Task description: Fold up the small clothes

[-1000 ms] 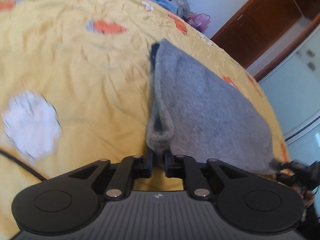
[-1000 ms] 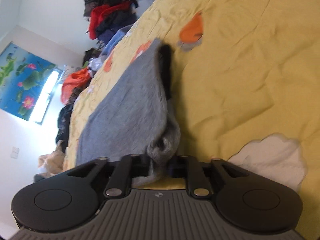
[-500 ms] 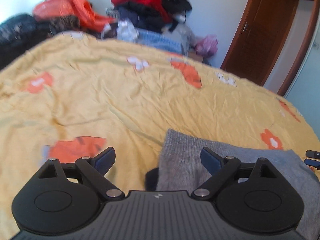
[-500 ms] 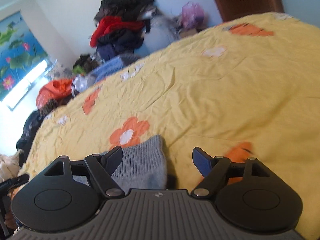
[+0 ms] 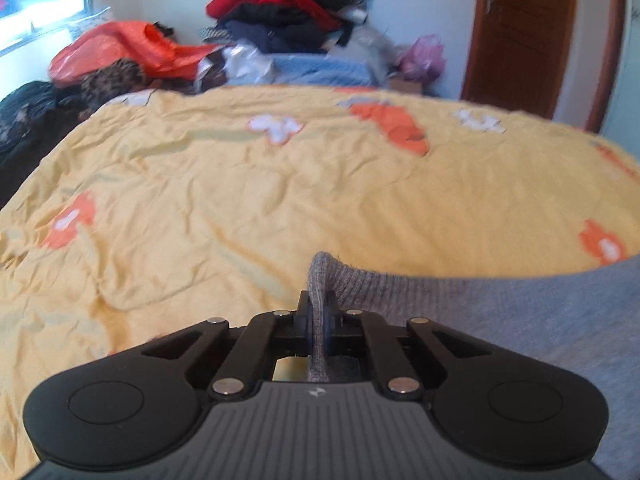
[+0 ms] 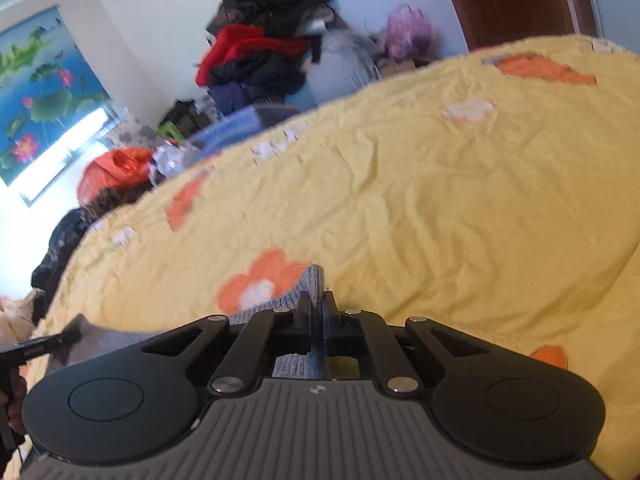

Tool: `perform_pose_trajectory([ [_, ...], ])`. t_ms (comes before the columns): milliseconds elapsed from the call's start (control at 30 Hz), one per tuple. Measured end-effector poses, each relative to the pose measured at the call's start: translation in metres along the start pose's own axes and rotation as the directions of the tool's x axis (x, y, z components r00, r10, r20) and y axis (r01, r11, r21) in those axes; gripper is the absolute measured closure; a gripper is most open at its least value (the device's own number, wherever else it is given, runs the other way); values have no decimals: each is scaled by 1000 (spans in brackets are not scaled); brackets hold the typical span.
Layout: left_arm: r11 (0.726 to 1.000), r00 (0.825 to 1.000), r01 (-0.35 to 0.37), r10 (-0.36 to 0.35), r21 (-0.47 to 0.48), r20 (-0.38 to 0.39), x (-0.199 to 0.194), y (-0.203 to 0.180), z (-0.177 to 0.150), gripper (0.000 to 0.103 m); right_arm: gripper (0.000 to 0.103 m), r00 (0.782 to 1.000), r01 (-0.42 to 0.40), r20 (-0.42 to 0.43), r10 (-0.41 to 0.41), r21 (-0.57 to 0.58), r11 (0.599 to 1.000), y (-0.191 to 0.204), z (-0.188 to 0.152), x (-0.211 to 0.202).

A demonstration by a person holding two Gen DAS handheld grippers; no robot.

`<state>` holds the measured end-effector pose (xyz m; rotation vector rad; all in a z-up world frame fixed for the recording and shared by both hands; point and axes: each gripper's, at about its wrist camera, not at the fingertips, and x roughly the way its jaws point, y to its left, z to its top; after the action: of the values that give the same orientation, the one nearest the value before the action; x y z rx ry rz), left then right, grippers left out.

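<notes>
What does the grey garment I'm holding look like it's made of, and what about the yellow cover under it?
Grey garment: seems a soft knit, perhaps wool or a blend, matte; the edge pinched in the left tool shows ribbing and fine fuzz. The right tool grips another ribbed edge. Yellow cover: looks like thin woven cotton-type fabric, matte, with sharp fine creases and a flat flower print.

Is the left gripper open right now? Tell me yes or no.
No: in the left wrist view the left gripper is shut, its fingers pinching the ribbed edge of the grey knit garment.
</notes>
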<state>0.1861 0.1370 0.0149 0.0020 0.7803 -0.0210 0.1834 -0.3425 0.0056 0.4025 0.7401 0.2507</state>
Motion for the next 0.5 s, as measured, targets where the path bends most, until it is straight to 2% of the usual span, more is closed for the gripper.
perform_pose_trajectory([
  [33,1000,1000,1,-1,10,-3,2,-1,-4,98,89,1000,19,-24,-19,-3,1000,-2,-4,7],
  [100,999,1000,-18,18,28,21,-7,-4,-8,96,83,1000,3,-18,-3,25,1000,-3,-10,8],
  [133,1000,1000,-19,19,18,25,-12,-3,-8,94,70,1000,13,-14,-13,50,999,-3,-11,5],
  [167,1000,999,-31,31,6,28,-20,-2,-8,90,42,1000,24,-8,-23,70,997,-2,-10,0],
  [200,999,998,-52,52,-8,38,-29,-2,-10,90,29,999,32,13,-34,84,996,0,-10,-9],
  [233,997,995,-72,74,-33,65,-42,-2,-12,87,21,997,41,56,-46,86,995,4,-11,-20],
  [300,997,991,-57,63,-56,114,-66,-8,-19,85,23,990,31,137,-36,39,999,19,-18,-47],
  [367,999,989,2,3,-36,151,-83,-23,-26,85,23,984,29,180,-21,-41,999,42,-28,-64],
  [433,998,988,44,-48,36,149,-83,-49,-33,85,23,982,35,188,-11,-124,992,66,-39,-68],
  [500,991,991,24,-41,130,127,-71,-74,-41,85,23,986,79,162,-45,-207,975,87,-50,-58],
])
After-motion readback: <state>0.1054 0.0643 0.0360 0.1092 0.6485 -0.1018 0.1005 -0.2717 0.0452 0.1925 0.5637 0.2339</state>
